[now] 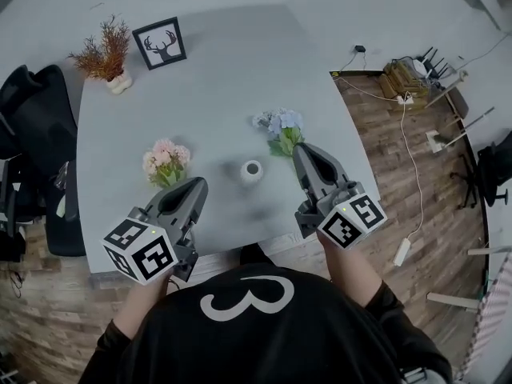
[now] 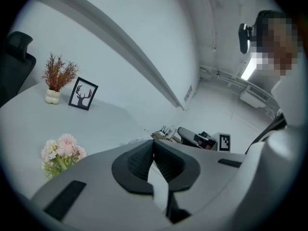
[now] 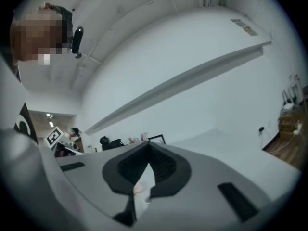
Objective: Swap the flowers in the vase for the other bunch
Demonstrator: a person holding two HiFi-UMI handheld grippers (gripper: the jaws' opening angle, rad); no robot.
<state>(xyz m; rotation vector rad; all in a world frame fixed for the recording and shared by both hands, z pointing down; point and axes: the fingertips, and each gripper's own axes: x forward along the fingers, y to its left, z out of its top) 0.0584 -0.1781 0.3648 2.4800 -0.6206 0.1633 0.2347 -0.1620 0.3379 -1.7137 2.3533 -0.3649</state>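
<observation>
Black cloth of the person's top (image 1: 248, 326) fills the bottom of the head view, and just beyond it two hands hold the grippers over the near edge of the pale grey tabletop (image 1: 224, 70). The left gripper (image 1: 198, 185) has its jaws pressed together at the tips with nothing pinched between them, as its own view shows (image 2: 153, 142); its marker cube (image 1: 140, 250) sits at the back end towards the person. The right gripper (image 1: 299, 148) is likewise closed tip to tip and carries nothing (image 3: 147, 144), with its own marker cube (image 1: 352, 221) behind it. Between the two grippers, apart from both, a small white vase (image 1: 252, 171) stands upright on the tabletop with its dark mouth facing up. To the left of the vase, near the left gripper's tip, sits the pink bunch (image 1: 166, 162), which also shows low at the left of the left gripper view (image 2: 61, 150). The blue bunch (image 1: 280, 129) lies beyond the vase to the right, its green leaves just beside the right gripper's tip; whether they touch cannot be told. At the far left corner stand a framed deer silhouette (image 1: 160, 43) and a dried reddish sprig (image 1: 106, 50) in a small white pot. A black office chair (image 1: 32, 134) stands left of the tabletop, and cables (image 1: 404, 98) trail over the wooden floor (image 1: 416, 182) at the right.
</observation>
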